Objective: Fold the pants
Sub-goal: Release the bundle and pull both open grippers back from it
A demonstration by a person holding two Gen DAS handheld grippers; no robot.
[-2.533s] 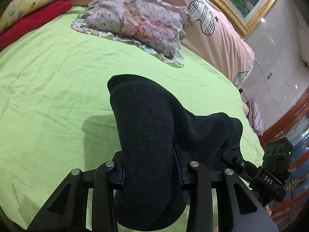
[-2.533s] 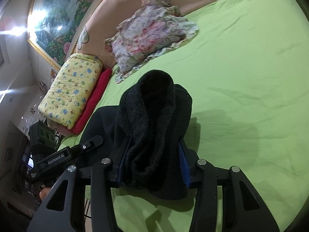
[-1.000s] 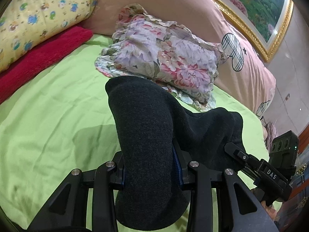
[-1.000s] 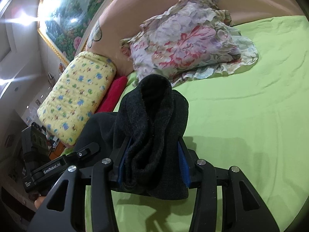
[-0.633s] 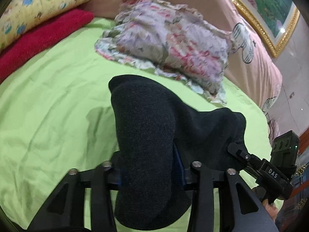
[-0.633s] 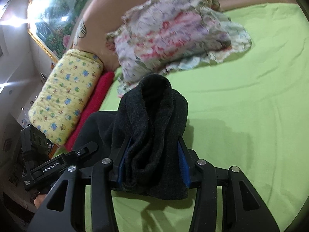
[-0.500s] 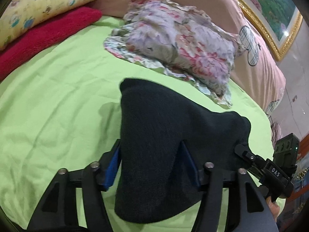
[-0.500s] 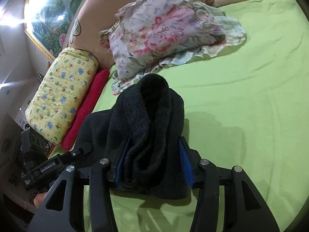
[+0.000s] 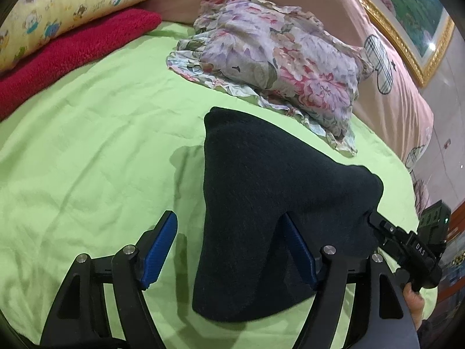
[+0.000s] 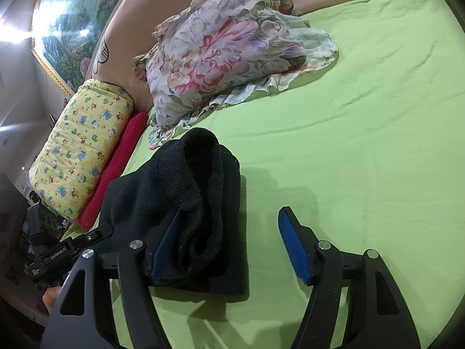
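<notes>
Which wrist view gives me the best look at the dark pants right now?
The left wrist view: the dark pants lie broad on the green sheet, most of the outline showing. The right wrist view shows only one bunched end against a blue pad of the open right claw.

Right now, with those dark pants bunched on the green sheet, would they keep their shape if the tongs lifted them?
Probably not. The dark pants slump in soft rounded folds, so they would likely droop. The fuzzy knit looks thick, so probably grippy rather than slippery. Pushed across the green sheet, they would likely bunch rather than slide.
</notes>
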